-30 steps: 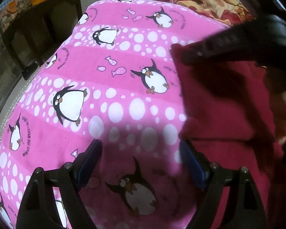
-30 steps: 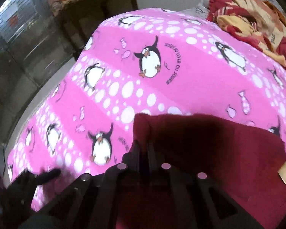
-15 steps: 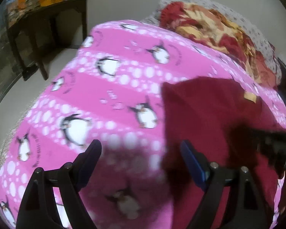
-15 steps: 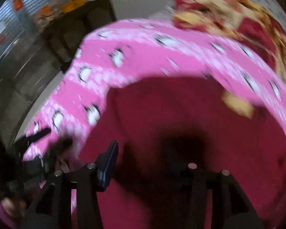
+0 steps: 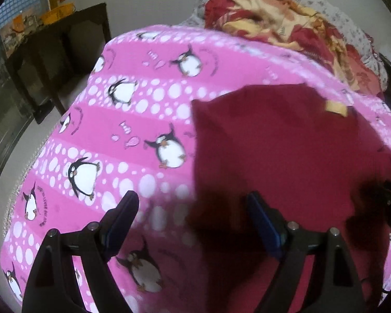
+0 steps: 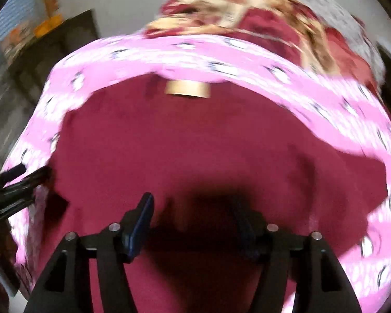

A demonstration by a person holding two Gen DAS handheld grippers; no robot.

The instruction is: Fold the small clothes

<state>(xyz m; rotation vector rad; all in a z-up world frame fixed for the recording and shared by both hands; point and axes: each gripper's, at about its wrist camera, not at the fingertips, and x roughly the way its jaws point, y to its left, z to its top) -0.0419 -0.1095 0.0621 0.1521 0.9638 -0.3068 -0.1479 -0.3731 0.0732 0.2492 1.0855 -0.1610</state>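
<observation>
Releasing the fold, the right gripper (image 6: pixel 193 224) now stands wide and empty, where a second ago it was closed on the maroon garment (image 6: pixel 195 143). The left gripper (image 5: pixel 193 221) stays wide. This garment lies flat on the pink penguin bedsheet (image 5: pixel 143 104), so one fold seems finished.

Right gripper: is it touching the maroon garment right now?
Cannot tell. In the right wrist view the right gripper is open over the maroon garment, but blur and the dark shadow below hide any contact or gap.
</observation>
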